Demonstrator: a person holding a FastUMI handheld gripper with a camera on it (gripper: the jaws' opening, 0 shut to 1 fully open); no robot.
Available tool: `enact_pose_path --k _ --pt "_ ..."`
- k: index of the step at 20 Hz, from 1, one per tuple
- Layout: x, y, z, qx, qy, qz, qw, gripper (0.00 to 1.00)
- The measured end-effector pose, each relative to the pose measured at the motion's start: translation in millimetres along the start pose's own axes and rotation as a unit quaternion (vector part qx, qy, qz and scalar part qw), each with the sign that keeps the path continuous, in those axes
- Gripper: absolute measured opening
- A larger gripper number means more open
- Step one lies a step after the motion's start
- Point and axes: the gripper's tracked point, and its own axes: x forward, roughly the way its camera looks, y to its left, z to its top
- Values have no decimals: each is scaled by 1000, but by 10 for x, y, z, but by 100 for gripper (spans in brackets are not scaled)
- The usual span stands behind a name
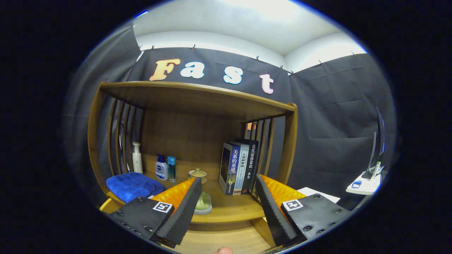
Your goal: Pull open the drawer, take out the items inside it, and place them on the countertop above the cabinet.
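Presently my tongs point(226, 208) stand spread wide, the fingers well apart and pinching nothing, aimed at the open wooden cabinet point(197, 102). On its worktop point(229, 206) I note: a folded blue towel point(132, 185) to the left, a white pump bottle point(137, 157) behind it, a small white-and-blue bottle point(161, 168) and a slim teal bottle point(171, 168) just beside each other, a small lidded cup point(198, 174) further back, and a pale green object on a clear dish point(203, 204) just ahead of the left finger. A row of upright books point(238, 165) stands to the right.

The drawer itself I cannot make out; a band of lighter wood point(226, 240) lies below the worktop edge, between the fingers, but whether that is the drawer front or its open top I cannot tell. I judge the task either at its start or between items; which of the worktop things came from the drawer cannot be established.
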Motion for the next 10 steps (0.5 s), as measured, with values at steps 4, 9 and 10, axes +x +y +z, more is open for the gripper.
enact_pose_path --k 4,9,10 --pt "-332 72 -2 7 -10 13 1000 97" --pt "-628 274 12 14 -30 63 997 97" --pt "-703 306 -11 17 -33 77 996 97"
